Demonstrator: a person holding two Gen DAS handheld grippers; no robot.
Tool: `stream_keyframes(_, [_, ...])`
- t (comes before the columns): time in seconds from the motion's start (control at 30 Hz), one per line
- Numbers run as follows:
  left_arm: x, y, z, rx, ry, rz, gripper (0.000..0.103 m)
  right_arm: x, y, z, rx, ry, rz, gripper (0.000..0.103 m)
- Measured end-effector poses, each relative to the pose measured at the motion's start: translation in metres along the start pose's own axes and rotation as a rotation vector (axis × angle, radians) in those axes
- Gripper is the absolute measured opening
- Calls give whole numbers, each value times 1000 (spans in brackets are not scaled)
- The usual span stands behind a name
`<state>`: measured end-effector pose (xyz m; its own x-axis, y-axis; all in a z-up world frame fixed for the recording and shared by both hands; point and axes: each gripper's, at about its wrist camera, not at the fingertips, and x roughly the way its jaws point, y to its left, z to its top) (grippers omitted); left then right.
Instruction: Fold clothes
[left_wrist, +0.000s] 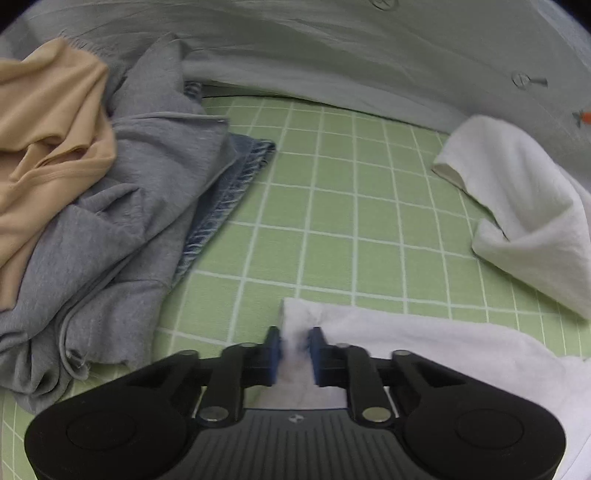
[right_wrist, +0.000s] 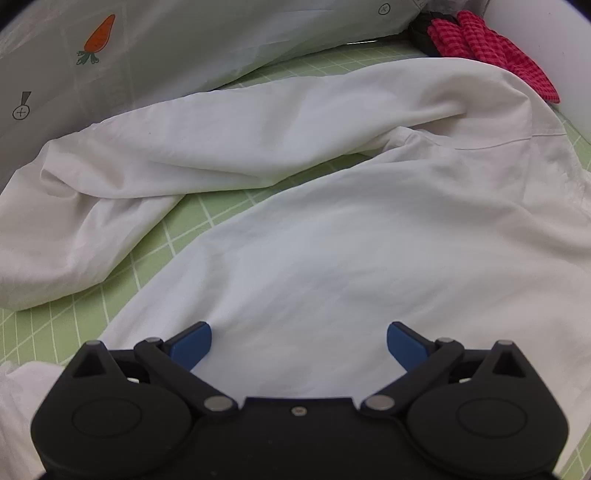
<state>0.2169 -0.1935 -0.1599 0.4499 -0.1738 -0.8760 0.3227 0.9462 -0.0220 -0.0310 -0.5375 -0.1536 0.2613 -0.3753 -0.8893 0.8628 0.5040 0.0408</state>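
A white shirt (right_wrist: 332, 240) lies spread on the green checked sheet (left_wrist: 332, 221). Its long sleeve (right_wrist: 221, 140) curls across the far side. My left gripper (left_wrist: 295, 343) is shut on a corner of the white shirt (left_wrist: 424, 343), the cloth pinched between its blue pads (left_wrist: 274, 354). The sleeve cuff (left_wrist: 517, 206) lies to the right in the left wrist view. My right gripper (right_wrist: 299, 339) is open, its blue pads (right_wrist: 192, 343) wide apart just above the shirt's body, holding nothing.
A pile of clothes lies at the left: a grey garment (left_wrist: 122, 229), a tan one (left_wrist: 48, 122) and denim (left_wrist: 229, 195). A pale quilt with a carrot print (right_wrist: 98, 35) lies along the back. A red checked cloth (right_wrist: 491, 48) sits at the far right.
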Motion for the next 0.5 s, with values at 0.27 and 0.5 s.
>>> stream_keyframes(0.27, [-28,59,-16,-123,-18,125,8,-12,-10,-10,9,-8,38,102])
stream_keyframes(0.5, [-86,78,-67,-203,-11,125,64,-37,-23,-30,-7,-37,137,102])
